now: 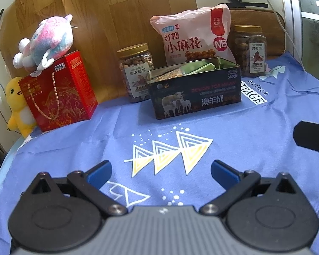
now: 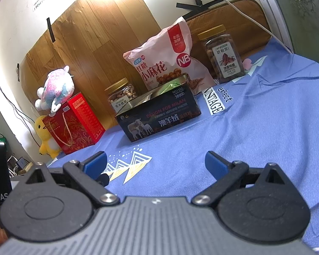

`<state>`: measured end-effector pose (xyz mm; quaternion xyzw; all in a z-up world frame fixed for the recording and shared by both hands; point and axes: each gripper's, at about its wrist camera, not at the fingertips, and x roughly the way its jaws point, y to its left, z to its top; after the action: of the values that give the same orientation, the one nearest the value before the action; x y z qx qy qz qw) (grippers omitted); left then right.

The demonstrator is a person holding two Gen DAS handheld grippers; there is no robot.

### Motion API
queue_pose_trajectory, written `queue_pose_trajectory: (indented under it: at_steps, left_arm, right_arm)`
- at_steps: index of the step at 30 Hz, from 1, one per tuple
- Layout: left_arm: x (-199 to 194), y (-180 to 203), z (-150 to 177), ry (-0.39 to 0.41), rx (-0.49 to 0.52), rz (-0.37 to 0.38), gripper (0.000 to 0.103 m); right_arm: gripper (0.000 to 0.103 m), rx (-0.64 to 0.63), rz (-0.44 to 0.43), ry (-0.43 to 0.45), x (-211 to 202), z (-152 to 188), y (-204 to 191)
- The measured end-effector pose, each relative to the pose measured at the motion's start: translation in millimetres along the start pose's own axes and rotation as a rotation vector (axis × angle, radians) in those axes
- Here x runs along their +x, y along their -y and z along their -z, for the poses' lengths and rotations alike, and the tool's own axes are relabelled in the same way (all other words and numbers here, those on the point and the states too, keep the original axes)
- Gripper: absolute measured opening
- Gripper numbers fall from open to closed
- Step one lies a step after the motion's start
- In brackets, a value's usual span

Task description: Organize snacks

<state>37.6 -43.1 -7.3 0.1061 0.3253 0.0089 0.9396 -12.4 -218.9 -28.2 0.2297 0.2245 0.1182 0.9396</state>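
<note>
The black metal tin (image 1: 194, 89) reading "DESIGN FOR MILAN" is sitting open at the counter's back, before a pink "NB" snack bag (image 1: 193, 36). I'm holding my left tongs (image 1: 161, 170) and right tongs (image 2: 155, 162) spread wide, gripping nothing.

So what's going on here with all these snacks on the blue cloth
Nothing is being handled at this moment. A person holds two sets of tongs, the left tongs and the right tongs, both open and empty above the blue cloth. Ahead sits an open black tin with packets already inside. Behind it stand a pink snack bag and two gold-lidded nut jars, the left jar and the right jar, none of them packed away.
</note>
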Motion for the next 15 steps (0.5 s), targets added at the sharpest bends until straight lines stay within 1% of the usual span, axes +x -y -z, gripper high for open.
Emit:
queue_pose_trajectory:
  at_steps: [15]
  left_arm:
    - [3.6,-5.4,-0.7,-0.018,-0.022,-0.019,0.103]
  right_arm:
    - [0.1,0.003,-0.003,-0.003,-0.3,1.2,-1.2]
